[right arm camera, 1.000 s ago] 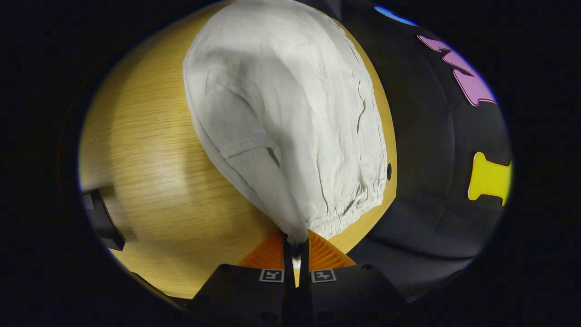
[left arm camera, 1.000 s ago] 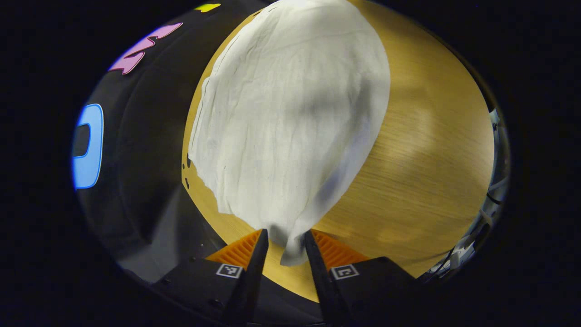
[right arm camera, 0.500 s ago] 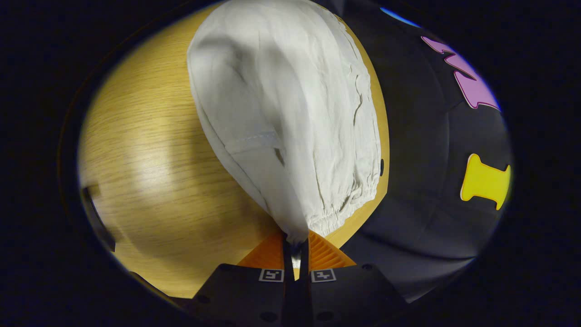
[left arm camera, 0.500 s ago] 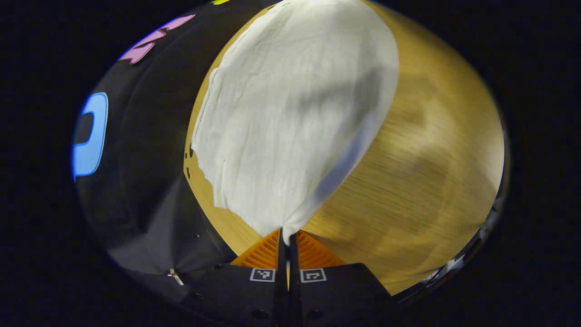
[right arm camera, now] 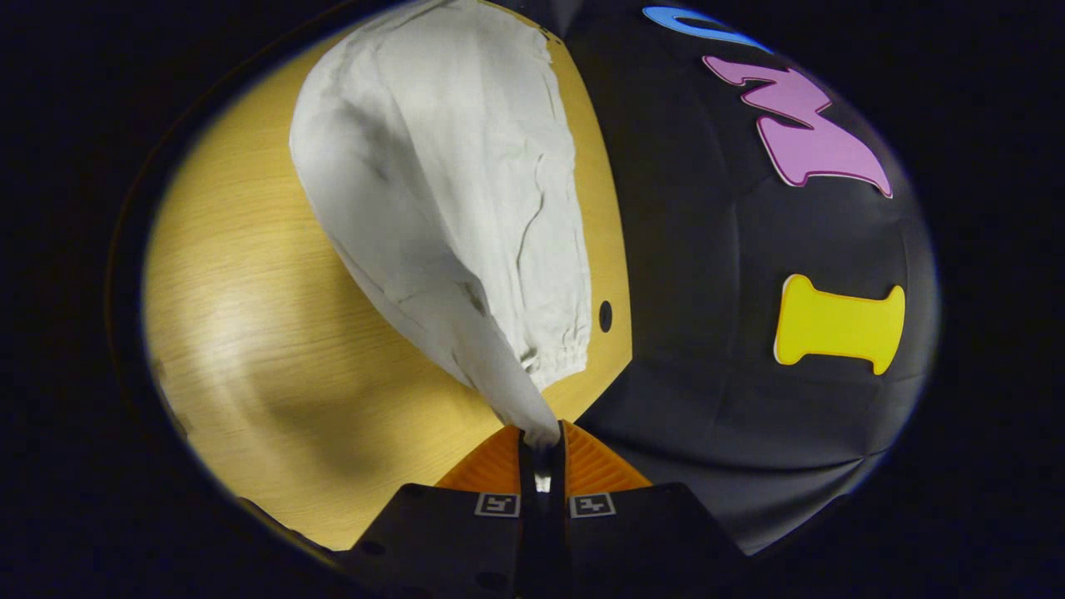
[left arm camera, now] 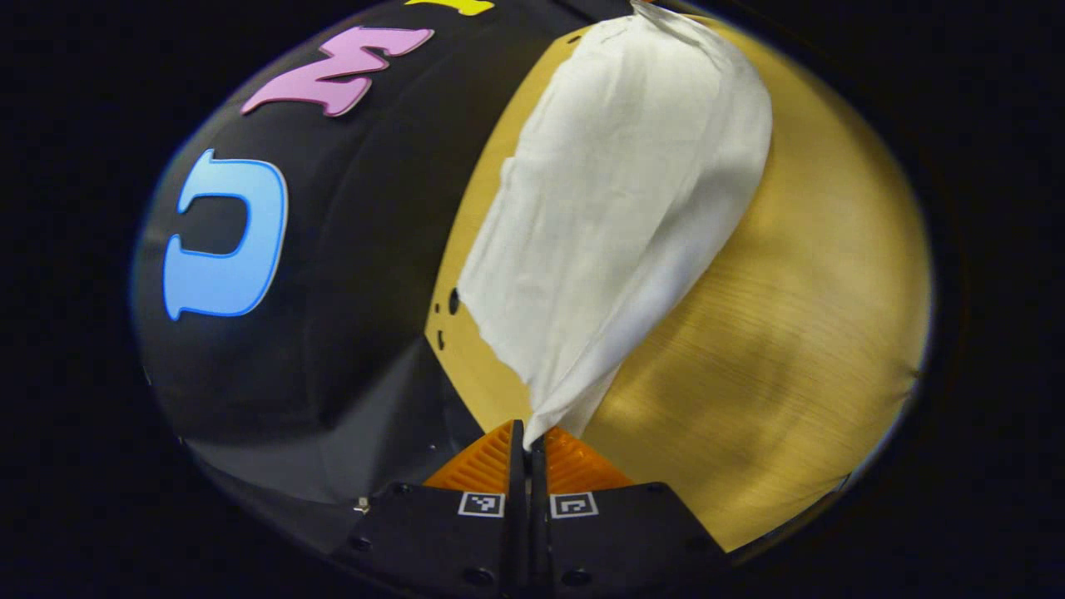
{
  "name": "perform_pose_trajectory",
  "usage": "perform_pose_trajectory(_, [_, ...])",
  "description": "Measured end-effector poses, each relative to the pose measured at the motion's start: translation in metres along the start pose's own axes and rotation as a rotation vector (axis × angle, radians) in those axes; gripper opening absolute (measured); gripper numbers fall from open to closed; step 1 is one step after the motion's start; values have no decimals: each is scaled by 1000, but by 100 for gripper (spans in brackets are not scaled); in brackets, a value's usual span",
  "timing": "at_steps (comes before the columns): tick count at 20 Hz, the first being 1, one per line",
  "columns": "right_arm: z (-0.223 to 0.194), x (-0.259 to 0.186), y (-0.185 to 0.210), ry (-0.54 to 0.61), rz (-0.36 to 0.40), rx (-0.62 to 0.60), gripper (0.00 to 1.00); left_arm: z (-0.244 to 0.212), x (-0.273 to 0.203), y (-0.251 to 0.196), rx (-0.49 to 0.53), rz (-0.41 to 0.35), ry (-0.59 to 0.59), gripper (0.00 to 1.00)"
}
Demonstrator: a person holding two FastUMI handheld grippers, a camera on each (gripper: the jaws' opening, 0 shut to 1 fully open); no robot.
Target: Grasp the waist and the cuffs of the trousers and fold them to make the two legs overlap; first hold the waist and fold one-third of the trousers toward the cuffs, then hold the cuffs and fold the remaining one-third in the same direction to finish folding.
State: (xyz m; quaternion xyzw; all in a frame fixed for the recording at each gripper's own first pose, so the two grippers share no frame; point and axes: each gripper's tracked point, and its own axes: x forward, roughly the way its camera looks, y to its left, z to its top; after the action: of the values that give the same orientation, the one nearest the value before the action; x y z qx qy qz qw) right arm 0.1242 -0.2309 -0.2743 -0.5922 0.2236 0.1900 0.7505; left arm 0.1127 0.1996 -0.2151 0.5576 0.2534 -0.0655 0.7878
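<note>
White trousers [left arm camera: 624, 216] lie stretched out on the wooden table [left arm camera: 790, 333], close to the edge by the black cloth wall [left arm camera: 349, 274]. In the left gripper view, the left gripper [left arm camera: 527, 441] has its two fingers pressed tight together on a corner of the white cloth, and that corner is pulled up off the table into a thin point. In the right gripper view, the right gripper [right arm camera: 541, 437] pinches the trousers [right arm camera: 449, 183] the same way, with both fingers squeezed on a bunched bit of cloth near the crinkly stretchy waist [right arm camera: 557, 358]. From there the cloth runs away across the table [right arm camera: 250, 333] and gets wider. It has soft wrinkles and a long fold line. A small dark round hole [right arm camera: 605, 315] sits in the table just beside the waist. Each gripper has two little square black and white marks on it, like tiny puzzle codes, but these hold no words that can be read
</note>
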Motion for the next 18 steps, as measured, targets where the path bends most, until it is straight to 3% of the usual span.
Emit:
perform_pose_trajectory(5, [27, 24, -65, -21, -123, 117, 7, 17, 23, 68, 4, 105, -27, 6])
perform_pose_trajectory(7, [36, 39, -85, -19, -160, 168, 6, 24, 37, 88, -42, 137, -29, 5])
perform_pose_trajectory(12, [45, 75, -123, 3, -217, 201, 7, 51, 80, 138, -70, 203, -48, 5])
perform_pose_trajectory(18, [40, 132, -115, 79, -159, 390, 7, 70, 152, 149, -209, 157, -12, 6])
